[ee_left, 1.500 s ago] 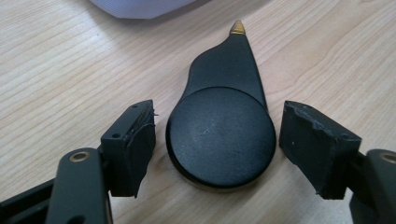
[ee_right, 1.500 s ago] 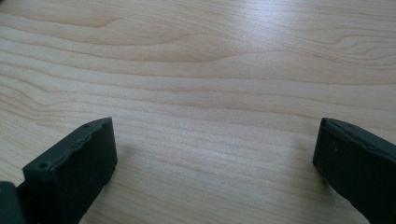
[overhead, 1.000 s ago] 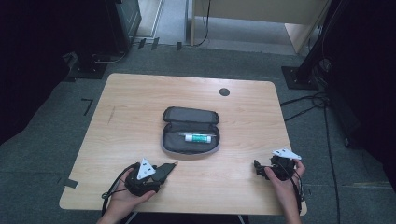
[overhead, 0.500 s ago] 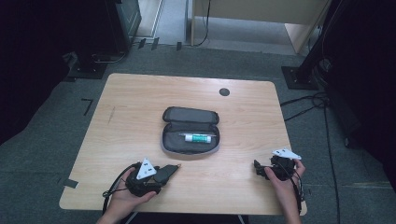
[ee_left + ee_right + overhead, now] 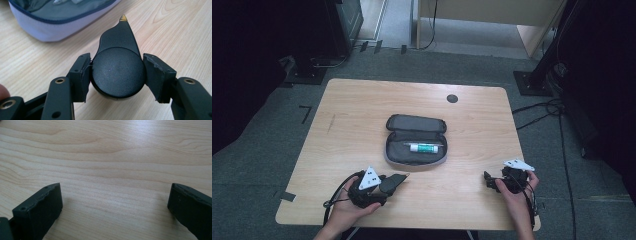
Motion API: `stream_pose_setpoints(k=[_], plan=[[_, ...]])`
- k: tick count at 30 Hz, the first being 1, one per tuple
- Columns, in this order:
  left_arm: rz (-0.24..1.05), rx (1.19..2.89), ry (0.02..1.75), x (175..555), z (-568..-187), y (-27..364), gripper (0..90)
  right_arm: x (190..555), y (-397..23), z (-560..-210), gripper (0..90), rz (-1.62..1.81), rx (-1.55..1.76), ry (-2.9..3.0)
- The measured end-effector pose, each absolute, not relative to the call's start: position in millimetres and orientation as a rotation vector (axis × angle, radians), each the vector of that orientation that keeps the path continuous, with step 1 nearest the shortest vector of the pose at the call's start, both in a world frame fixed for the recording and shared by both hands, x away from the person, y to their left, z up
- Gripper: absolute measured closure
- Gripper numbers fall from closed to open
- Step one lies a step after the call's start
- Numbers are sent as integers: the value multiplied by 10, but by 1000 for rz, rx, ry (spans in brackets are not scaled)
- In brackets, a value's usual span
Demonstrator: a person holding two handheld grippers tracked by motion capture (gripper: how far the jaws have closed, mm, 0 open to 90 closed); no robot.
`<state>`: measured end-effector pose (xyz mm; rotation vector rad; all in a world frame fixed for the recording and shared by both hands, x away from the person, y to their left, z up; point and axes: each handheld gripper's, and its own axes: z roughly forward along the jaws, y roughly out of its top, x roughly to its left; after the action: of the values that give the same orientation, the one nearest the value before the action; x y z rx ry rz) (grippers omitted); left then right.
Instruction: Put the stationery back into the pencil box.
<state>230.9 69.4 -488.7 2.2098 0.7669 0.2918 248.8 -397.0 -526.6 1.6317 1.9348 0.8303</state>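
An open grey pencil case [image 5: 416,142] lies in the middle of the wooden table [image 5: 352,105], with a white and green tube [image 5: 426,148] inside it. My left gripper [image 5: 387,186] sits at the front left, shut on a black object [image 5: 394,182] with a round end and a pointed gold tip. In the left gripper view both pads press the round end of the black object [image 5: 117,50], and its tip points past the case's pale wall [image 5: 50,30]. My right gripper [image 5: 489,181] rests at the front right, jaws wide open [image 5: 115,202] over bare wood.
A small black round cap [image 5: 452,98] is set into the table near its far edge. Dark stands and cables crowd the carpet at the left, right and back. Bare wood lies between the case and both grippers.
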Motion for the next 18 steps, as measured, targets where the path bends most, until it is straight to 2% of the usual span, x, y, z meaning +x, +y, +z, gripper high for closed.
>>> stream_pose_setpoints(k=[18], plan=[[330, 2172, 746, 2549, -4649, 588, 427, 2487, -3969, -5266, 0, 830, 1631, 1935]])
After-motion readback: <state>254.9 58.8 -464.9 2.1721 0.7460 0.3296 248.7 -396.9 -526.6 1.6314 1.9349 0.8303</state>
